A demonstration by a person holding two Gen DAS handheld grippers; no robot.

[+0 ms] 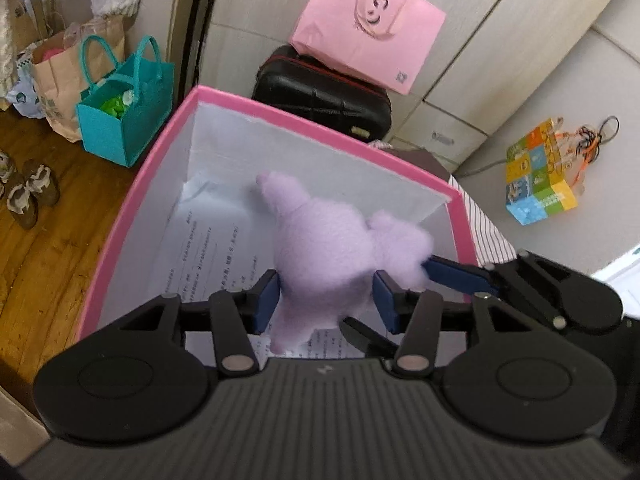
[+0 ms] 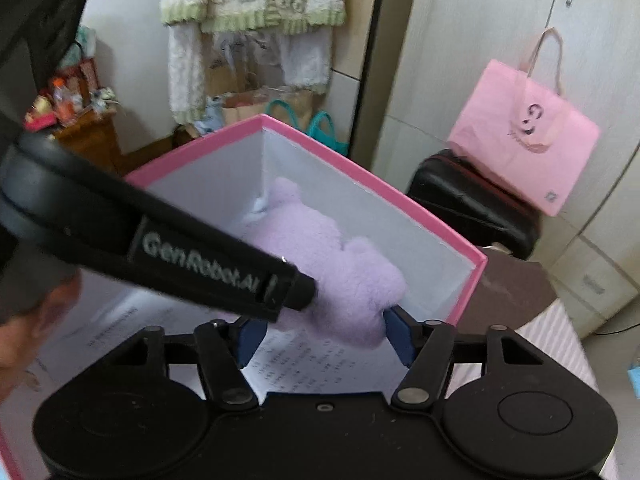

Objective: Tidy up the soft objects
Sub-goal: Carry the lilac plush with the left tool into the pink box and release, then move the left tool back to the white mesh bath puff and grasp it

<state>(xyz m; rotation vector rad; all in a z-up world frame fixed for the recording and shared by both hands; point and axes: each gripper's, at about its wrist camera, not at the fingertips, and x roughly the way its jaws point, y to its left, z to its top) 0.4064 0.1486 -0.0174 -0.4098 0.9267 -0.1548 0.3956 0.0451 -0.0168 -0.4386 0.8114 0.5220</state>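
Observation:
A lilac plush toy [image 1: 320, 248] hangs inside a pink-rimmed white box [image 1: 332, 128] lined with printed paper. My left gripper [image 1: 326, 300] is shut on the plush's body, blue pads on both sides. My right gripper [image 2: 324, 336] grips a limb of the same plush [image 2: 344, 280] from the right; its blue finger [image 1: 460, 274] shows in the left wrist view. In the right wrist view the left gripper's black body [image 2: 168, 248] crosses in front of the plush, above the box [image 2: 360, 172].
A pink paper bag [image 1: 368, 24] leans on a black case [image 1: 320, 96] behind the box. A teal bag [image 1: 120, 120] and shoes [image 1: 32, 192] stand on the wooden floor at left. A colourful cube box [image 1: 540, 172] lies at right. Cupboards stand behind.

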